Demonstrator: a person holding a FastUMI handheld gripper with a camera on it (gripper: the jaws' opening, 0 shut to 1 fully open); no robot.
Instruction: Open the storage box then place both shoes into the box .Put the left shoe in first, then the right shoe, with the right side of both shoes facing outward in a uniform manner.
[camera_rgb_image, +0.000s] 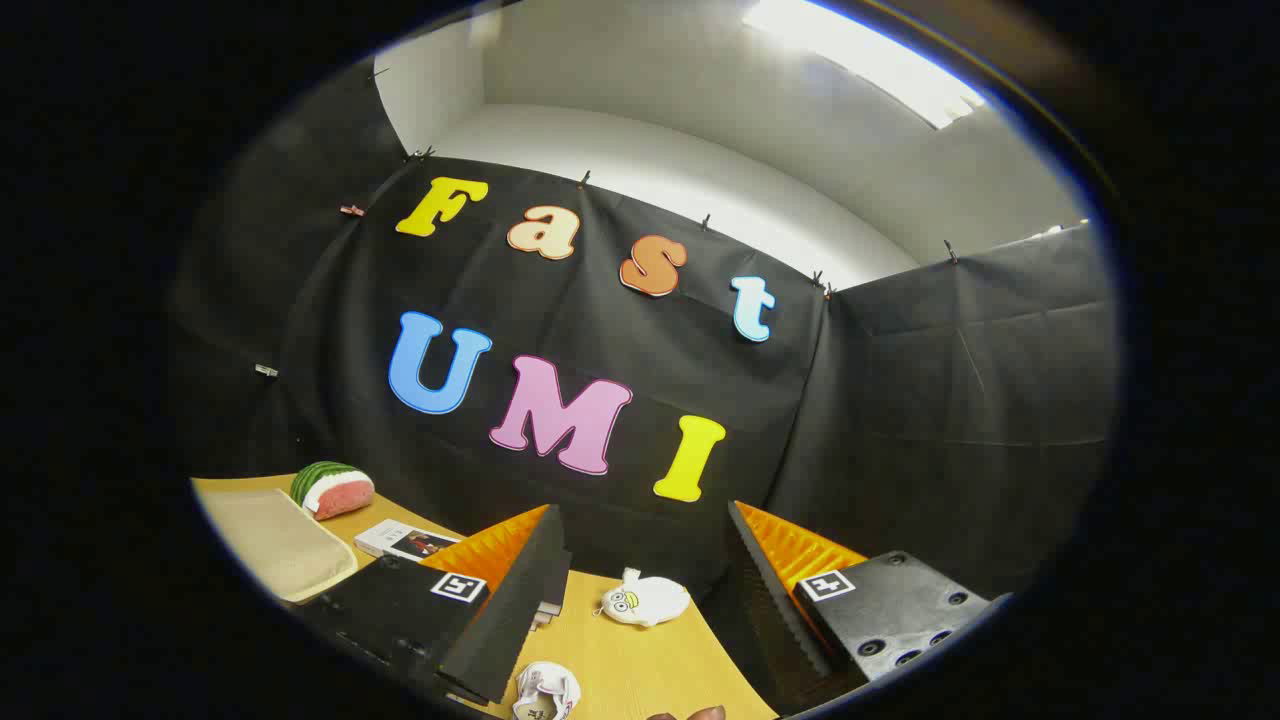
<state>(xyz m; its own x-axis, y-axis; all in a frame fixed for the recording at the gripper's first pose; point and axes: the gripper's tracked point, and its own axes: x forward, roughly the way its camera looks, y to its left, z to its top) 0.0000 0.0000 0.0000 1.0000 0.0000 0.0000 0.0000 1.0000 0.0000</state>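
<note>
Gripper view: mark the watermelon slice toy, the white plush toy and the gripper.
watermelon slice toy (332, 489), gripper view, striped rind.
white plush toy (646, 602), gripper view, body.
gripper (645, 590), gripper view, open gap between fingertips.

A small white shoe, soft and crumpled-looking with dark marks on its fabric, lies on the wooden surface at the near edge, just right of the left finger of the tongs. Only part of it shows, so its facing cannot be told. The tongs stand spread wide above it, gripping nothing.
</note>
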